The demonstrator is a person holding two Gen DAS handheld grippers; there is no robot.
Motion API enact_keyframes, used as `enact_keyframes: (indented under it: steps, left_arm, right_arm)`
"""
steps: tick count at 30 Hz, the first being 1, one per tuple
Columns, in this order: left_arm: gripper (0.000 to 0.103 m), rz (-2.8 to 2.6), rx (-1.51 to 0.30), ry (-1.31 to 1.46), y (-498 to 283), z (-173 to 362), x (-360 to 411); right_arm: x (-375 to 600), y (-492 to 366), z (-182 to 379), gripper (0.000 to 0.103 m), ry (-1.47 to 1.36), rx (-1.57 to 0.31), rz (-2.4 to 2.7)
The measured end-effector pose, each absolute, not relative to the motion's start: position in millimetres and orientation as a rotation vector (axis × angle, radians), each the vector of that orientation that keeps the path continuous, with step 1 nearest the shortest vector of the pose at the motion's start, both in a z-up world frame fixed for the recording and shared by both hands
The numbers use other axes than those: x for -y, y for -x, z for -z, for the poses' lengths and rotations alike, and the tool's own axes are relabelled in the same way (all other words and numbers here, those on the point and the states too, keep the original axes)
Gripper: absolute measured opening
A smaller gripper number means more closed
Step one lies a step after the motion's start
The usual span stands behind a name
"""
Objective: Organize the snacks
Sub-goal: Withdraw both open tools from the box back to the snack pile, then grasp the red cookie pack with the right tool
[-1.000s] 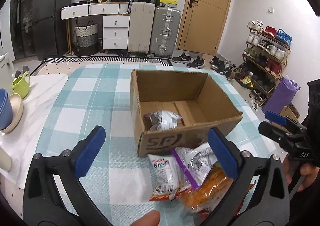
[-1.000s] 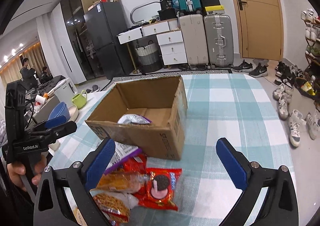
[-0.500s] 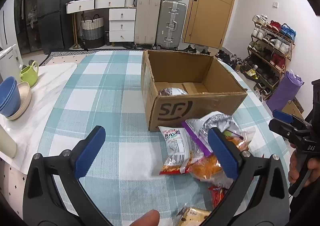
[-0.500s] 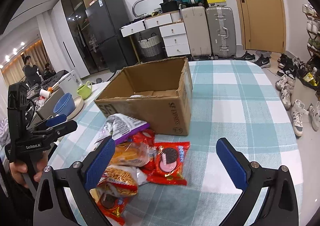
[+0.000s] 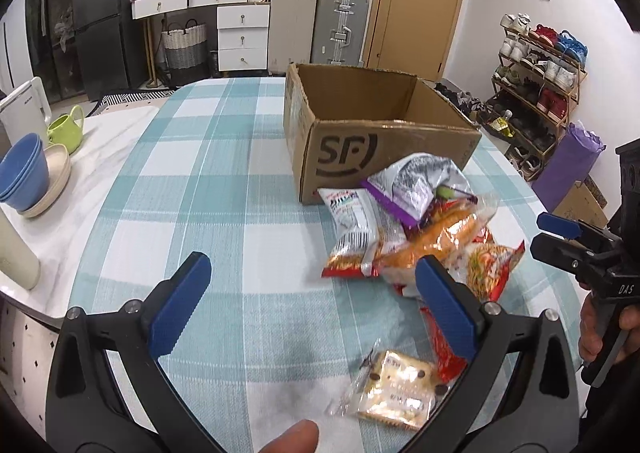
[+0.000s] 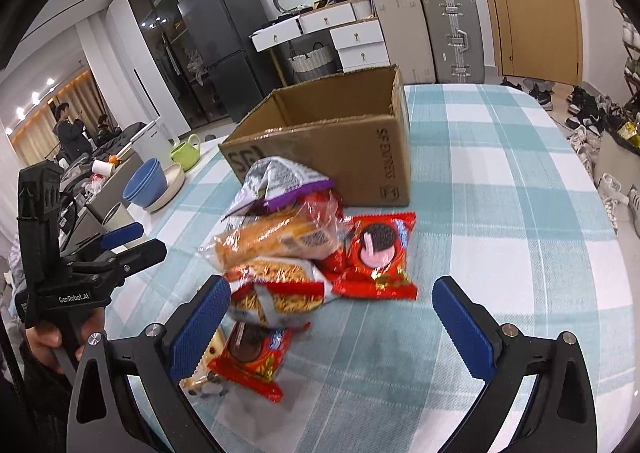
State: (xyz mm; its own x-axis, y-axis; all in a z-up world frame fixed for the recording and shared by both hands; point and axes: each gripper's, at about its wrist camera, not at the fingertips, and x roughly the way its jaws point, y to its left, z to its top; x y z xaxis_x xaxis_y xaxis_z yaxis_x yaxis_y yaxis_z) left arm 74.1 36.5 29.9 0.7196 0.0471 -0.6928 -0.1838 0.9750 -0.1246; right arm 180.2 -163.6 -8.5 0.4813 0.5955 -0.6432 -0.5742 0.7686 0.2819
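An open cardboard box (image 5: 384, 141) (image 6: 340, 157) stands on the checked tablecloth. In front of it lies a heap of snack packets: a silver and purple bag (image 5: 416, 181) (image 6: 276, 183), a white noodle packet (image 5: 352, 229), an orange bread pack (image 5: 436, 237) (image 6: 276, 241), a red cookie packet (image 6: 378, 253). A clear cracker pack (image 5: 396, 385) lies nearest. My left gripper (image 5: 312, 305) is open above the cloth, left of the heap. My right gripper (image 6: 332, 325) is open too, held over the near packets. Nothing sits between either pair of fingers.
Blue bowls (image 5: 24, 173) and a green watering can (image 5: 66, 129) sit at the table's left edge. Suitcases (image 5: 340, 29), drawers and a fridge line the far wall. A shoe rack (image 5: 536, 81) stands right. People (image 6: 72, 133) stand far off.
Both grippers have pulled back from the box and dropped lower. The inside of the box has gone out of sight, and more of the heap's near packets have come into view.
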Motion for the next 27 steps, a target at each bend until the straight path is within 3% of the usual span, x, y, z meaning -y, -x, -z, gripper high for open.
enact_keyframes:
  steps: [21,27]
  left_arm:
    - [0.102,-0.115,-0.817,0.218,-41,6,-27]
    - [0.102,-0.114,-0.838,0.232,-37,14,-29]
  right_arm:
    - [127,-155,56,0.102,-0.009,-0.937,-0.780]
    - [111,-152,63,0.088,0.009,-0.957,-0.803]
